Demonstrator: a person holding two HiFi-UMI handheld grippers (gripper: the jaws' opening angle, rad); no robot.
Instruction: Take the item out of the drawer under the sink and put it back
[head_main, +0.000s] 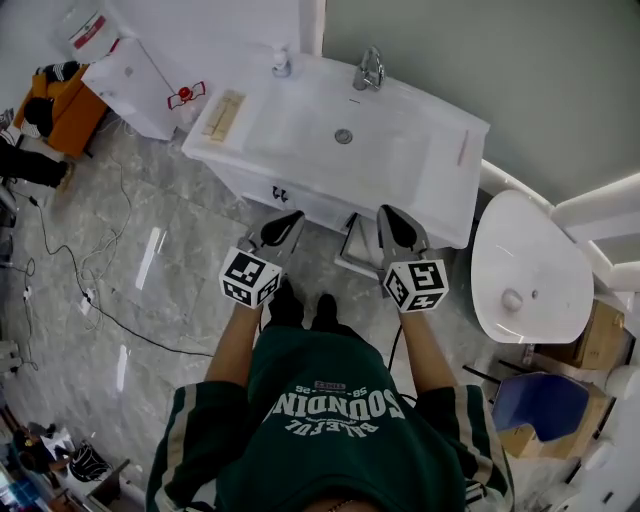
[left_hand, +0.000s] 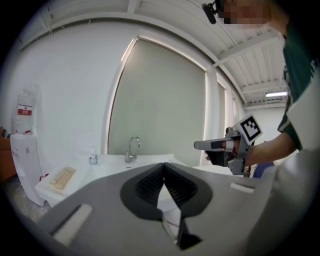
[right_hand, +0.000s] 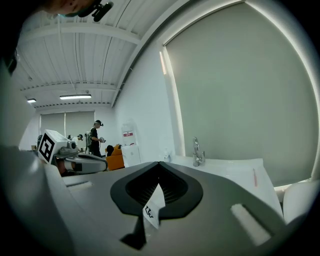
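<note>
The left gripper (head_main: 290, 220) hangs at the sink's (head_main: 420, 150) front edge, jaws pressed together on nothing. Just beyond it, the drawer's (head_main: 255, 182) small dark handle (head_main: 280, 193) looks the place to grip. The item is out of sight, so its weight and stiffness are guesswork. The right gripper (head_main: 390, 218) is likewise closed and empty.

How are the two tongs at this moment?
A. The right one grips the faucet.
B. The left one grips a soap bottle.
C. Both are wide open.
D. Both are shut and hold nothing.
D: the tips of the left tongs meet with nothing between them, and so do those of the right tongs; both are held in the air in front of the sink.
</note>
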